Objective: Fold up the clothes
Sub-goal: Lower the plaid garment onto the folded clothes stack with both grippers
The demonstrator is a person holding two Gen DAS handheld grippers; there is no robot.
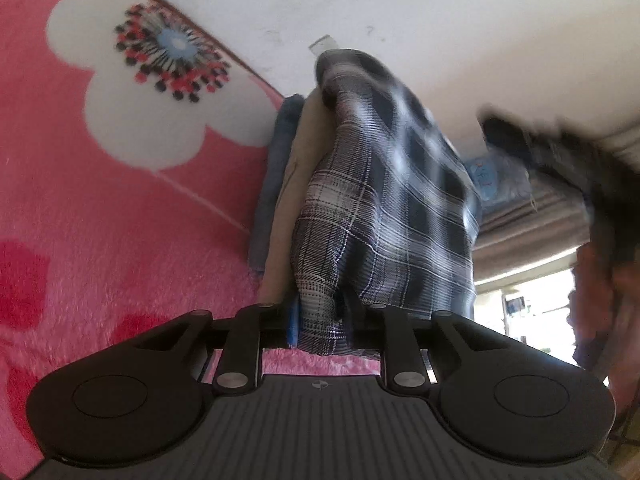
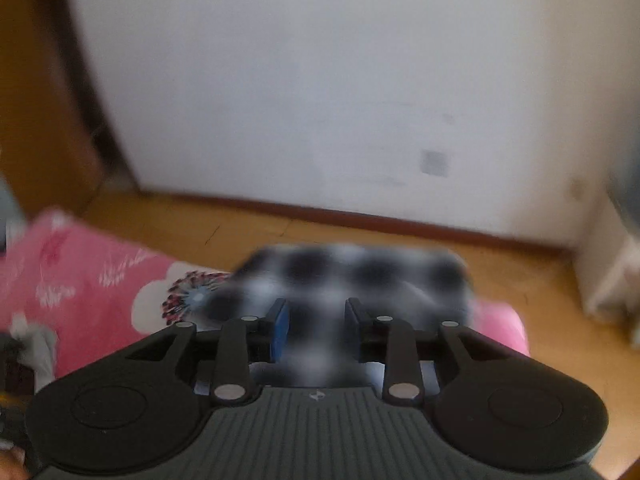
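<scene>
- left gripper: jaws drawn together, clamped on the plaid shirt; cloth bunches right at the fingertips and runs forward and up from the tool, filling the centre of the left wrist view.
- Just left of that cloth, ahead of the tool: a beige folded piece and a blue denim piece lying side by side, touching the plaid.
- Left of the tool and beyond: pink floral blanket with a white flower print; white wall farthest.
- Ahead-right in the left wrist view: dark blurred shape, cannot tell what it is; a bright opening beyond.
- right gripper: the 2 fingers stand apart with blurred plaid shirt between and ahead of them; cannot tell whether they grip it.
- Right wrist view only: wooden floor, dark skirting along the wall, a wooden panel far left, pink blanket to the tool's left under the plaid.
- Left wrist view only: the beige and denim pieces and a sharp look at the weave.
</scene>
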